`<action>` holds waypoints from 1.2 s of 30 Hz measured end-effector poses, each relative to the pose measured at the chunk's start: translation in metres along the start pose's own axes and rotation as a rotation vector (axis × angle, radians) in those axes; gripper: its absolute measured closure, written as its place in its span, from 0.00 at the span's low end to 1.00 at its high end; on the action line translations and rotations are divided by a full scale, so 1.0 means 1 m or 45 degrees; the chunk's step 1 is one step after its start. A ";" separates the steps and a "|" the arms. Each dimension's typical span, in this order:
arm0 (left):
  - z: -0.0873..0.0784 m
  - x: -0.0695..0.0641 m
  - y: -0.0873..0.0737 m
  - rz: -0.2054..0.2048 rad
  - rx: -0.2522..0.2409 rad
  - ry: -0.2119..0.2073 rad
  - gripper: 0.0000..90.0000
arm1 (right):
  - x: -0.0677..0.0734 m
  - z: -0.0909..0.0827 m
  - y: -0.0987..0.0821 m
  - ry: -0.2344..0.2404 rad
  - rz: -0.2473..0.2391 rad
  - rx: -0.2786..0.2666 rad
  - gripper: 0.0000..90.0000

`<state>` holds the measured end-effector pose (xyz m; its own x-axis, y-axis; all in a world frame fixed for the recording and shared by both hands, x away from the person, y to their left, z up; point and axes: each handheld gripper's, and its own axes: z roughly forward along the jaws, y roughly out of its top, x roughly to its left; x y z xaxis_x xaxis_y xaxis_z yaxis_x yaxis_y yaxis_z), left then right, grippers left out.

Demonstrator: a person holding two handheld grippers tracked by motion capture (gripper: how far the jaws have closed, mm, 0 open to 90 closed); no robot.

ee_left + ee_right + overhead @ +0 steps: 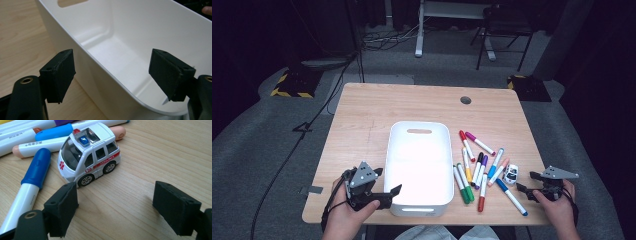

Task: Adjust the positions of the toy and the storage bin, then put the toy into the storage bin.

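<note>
White bin (pixel 419 150), upright, empty; toy ambulance (pixel 511 174) beside markers

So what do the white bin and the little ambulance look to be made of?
The white bin looks like moulded plastic: smooth semi-gloss walls, rounded corners, a cut-out handle slot. The toy ambulance has a glossy painted body, clear window parts and silvery wheel hubs; whether it is plastic or die-cast metal cannot be told.

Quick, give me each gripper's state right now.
Left gripper: open, jaws astride the wall of the white bin, pads not pressing it.
Right gripper: open, holding nothing, the toy ambulance just ahead.
</note>
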<state>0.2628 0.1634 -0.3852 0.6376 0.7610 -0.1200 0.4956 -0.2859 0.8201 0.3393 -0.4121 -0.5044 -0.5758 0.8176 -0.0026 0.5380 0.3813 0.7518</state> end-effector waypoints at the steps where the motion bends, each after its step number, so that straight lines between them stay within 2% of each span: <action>1: -0.003 0.002 0.002 0.017 -0.007 0.018 0.24 | 0.000 0.000 0.000 0.000 -0.001 0.000 0.23; 9: -0.014 0.017 0.015 0.058 -0.033 0.070 0.23 | 0.000 0.000 0.000 0.000 0.000 0.000 0.23; 13: -0.017 0.030 0.018 0.076 -0.051 0.110 0.23 | 0.000 0.000 0.000 0.000 -0.001 0.000 0.23; 15: -0.018 0.037 0.018 0.098 -0.050 0.113 0.23 | 0.000 0.000 0.000 0.000 -0.001 0.000 0.23; 17: -0.016 0.044 0.015 0.107 -0.056 0.100 0.24 | 0.000 0.000 0.000 0.000 -0.001 0.000 0.23; 23: -0.013 0.059 0.006 0.095 -0.044 0.113 0.24 | 0.000 0.000 0.000 0.000 -0.001 0.001 0.23; 27: -0.012 0.067 0.000 0.116 -0.028 0.118 0.23 | 0.000 0.000 0.000 0.000 -0.001 0.001 0.23; 29: -0.010 0.073 -0.006 0.117 -0.018 0.124 0.23 | 0.000 0.000 0.000 0.000 -0.001 0.000 0.23; 30: -0.006 0.080 -0.013 0.112 0.003 0.135 0.23 | 0.000 0.000 0.000 0.000 -0.002 0.001 0.23; 33: 0.000 0.089 -0.024 0.116 0.037 0.177 0.24 | 0.000 0.000 0.000 0.001 0.000 0.003 0.23; 35: 0.002 0.092 -0.028 0.109 0.043 0.175 0.24 | 0.000 0.000 0.000 0.001 -0.002 0.003 0.23; 36: 0.006 0.097 -0.035 0.099 0.050 0.170 0.24 | 0.000 0.000 0.000 0.001 -0.002 0.005 0.23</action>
<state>0.3106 0.2435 -0.4294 0.5922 0.8055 0.0204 0.4722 -0.3674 0.8013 0.3393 -0.4122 -0.5040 -0.5769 0.8168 -0.0034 0.5395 0.3842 0.7492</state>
